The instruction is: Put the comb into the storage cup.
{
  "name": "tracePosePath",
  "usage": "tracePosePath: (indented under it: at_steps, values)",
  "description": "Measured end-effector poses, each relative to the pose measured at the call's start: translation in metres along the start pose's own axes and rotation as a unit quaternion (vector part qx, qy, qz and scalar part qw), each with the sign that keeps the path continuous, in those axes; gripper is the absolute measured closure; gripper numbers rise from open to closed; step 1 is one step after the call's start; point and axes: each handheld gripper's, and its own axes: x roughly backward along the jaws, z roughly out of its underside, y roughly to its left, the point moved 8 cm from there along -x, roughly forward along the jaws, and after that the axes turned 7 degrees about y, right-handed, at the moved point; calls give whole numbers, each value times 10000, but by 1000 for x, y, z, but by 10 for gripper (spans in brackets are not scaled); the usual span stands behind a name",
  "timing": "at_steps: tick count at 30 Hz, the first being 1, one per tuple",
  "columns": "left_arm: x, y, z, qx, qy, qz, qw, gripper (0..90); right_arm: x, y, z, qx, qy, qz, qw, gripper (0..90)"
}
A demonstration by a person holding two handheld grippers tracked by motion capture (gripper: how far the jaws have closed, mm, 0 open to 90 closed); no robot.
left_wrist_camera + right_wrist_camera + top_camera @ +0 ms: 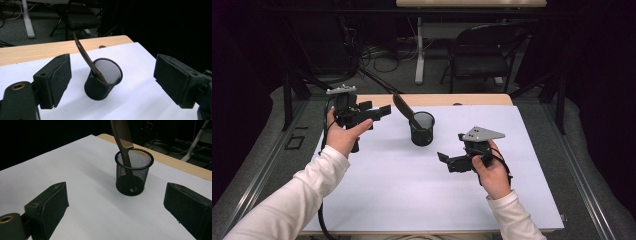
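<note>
White paper (412,195) covers most of a wooden table (472,99), with a dark folding chair (482,52) and loose cables on the floor behind. Near the middle of the sheet stands a black wire-mesh cup (422,128), upright, its round rim open. A brown comb (122,137) rests inside, its lower end at the cup's bottom, its toothed upper part leaning out over the rim toward the left gripper's side. The left gripper (379,112), held in a white-sleeved hand, is raised just left of the cup, jaws spread wide. The right gripper (447,161) sits lower, right of the cup, jaws likewise apart and empty. Whether it touches the paper is unclear.
</note>
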Motion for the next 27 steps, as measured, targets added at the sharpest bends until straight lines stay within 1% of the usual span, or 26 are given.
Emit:
tracePosePath:
  at_steps: [7,10,13,17,18,21,23,27]
  values:
    - [3,-10,8,-61,-11,226,9997,113,0,0,0,8,-9,7,10000,51]
    - [4,-13,11,-120,20,271,9996,112,0,0,0,5,-11,1,10000,51]
    - [6,-17,15,-111,3,360,9993,112,1,0,0,3,-12,6,10000,51]
    - [6,-20,22,-279,75,382,9989,112,1,0,0,3,-13,11,10000,51]
    - [6,-21,24,-293,108,400,9987,111,1,0,0,3,-13,7,10000,51]
    - [6,-22,30,-435,233,422,9979,69,1,0,0,14,-17,8,10000,51]
    - [7,-22,32,-506,254,401,9976,67,1,0,0,12,-14,9,10000,51]
    - [8,-24,37,-521,240,490,9971,62,1,0,0,12,-12,14,10000,51]
